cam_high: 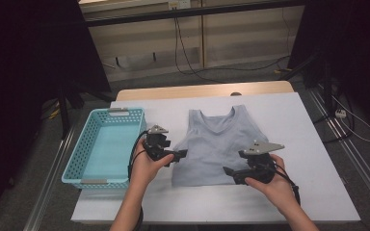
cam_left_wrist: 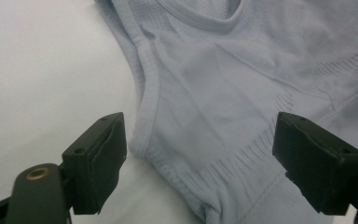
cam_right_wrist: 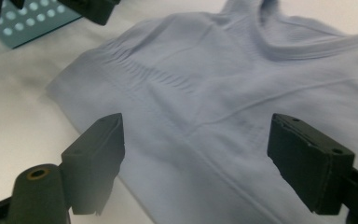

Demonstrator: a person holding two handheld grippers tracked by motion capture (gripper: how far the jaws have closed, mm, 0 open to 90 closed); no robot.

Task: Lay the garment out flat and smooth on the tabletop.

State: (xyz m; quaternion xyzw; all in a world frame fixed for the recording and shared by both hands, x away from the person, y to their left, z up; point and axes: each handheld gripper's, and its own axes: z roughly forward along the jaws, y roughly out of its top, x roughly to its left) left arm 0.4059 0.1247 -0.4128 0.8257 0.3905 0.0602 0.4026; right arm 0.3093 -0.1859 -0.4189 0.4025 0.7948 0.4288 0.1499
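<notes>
A pale grey-blue sleeveless top (cam_high: 219, 144) lies flat on the white table cover (cam_high: 298, 125), neckline toward the far side. My left gripper (cam_high: 182, 154) hovers at the top's left edge with its jaws wide apart; in the left gripper view the top (cam_left_wrist: 242, 93) lies under them, untouched by the pads. At the lower right part of the garment my right gripper (cam_high: 227, 170) points left, open too. Between its jaws in the right gripper view spreads the top (cam_right_wrist: 205, 93), with no pad pressing on it.
A light blue perforated basket (cam_high: 83, 154) stands on the table's left side, close to my left hand; its corner (cam_right_wrist: 32, 21) appears in the right gripper view. Cables run across the floor beyond the table's far edge.
</notes>
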